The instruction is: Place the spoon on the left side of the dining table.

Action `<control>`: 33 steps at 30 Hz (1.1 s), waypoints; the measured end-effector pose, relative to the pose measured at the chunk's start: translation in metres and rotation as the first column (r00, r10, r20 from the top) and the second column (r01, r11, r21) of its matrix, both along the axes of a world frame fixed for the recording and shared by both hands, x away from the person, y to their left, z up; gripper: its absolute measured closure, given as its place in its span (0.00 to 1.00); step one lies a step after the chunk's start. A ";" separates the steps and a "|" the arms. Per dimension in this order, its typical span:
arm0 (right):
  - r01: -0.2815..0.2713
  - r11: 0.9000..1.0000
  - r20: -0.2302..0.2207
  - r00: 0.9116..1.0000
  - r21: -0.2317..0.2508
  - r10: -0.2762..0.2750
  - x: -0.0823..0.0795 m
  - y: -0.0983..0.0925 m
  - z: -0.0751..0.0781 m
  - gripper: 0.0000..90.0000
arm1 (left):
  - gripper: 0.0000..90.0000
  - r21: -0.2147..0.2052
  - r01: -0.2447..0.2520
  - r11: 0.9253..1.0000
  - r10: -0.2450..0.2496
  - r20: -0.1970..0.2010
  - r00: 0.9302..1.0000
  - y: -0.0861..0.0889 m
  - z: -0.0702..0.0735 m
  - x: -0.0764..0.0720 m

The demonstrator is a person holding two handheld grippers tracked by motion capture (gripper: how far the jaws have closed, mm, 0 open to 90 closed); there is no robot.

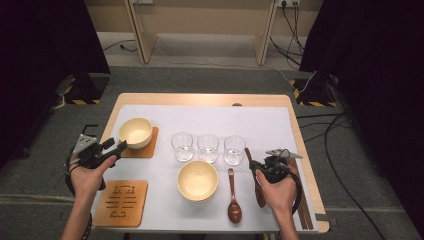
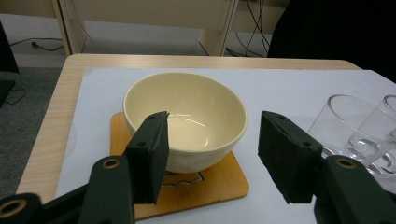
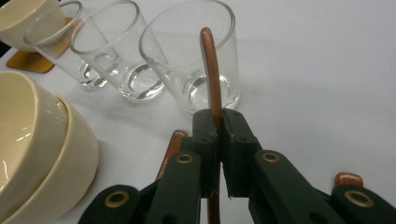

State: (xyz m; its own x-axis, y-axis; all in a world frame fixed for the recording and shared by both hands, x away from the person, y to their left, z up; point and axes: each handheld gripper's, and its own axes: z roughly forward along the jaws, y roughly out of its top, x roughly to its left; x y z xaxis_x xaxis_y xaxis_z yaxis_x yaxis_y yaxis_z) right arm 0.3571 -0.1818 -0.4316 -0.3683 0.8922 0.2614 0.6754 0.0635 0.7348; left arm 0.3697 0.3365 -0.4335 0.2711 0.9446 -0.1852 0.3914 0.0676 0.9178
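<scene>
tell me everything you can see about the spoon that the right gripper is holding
The spoon is slim, dark reddish-brown and glossy, wood or lacquer by its look. The right gripper is shut on its handle; the rounded handle tip rises past the jaws, in front of the nearest glass. In the high view it runs lengthwise, away from the person, and its bowl end shows beside the hand.

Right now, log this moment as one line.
left gripper: open, facing bowl on coaster | right gripper: shut on spoon | glasses: three, empty

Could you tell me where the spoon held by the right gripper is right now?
In the high view the held spoon sits at the table's right, clamped in the right gripper, its handle tip beside the rightmost glass.
</scene>
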 end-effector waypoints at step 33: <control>-0.031 0.997 0.240 0.971 0.073 0.012 0.003 0.002 0.014 0.94 | 0.47 0.003 0.015 1.000 -0.015 0.015 1.000 -0.007 0.006 -0.008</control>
State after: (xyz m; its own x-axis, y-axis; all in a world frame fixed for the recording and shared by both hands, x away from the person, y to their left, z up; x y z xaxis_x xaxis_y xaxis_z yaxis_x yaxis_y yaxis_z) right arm 0.3600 -0.1800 -0.4177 -0.4471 0.8644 0.2302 0.4789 0.0139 0.8778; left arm 0.3622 0.3298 -0.4279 0.2881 0.9409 -0.1783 0.3789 0.0590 0.9235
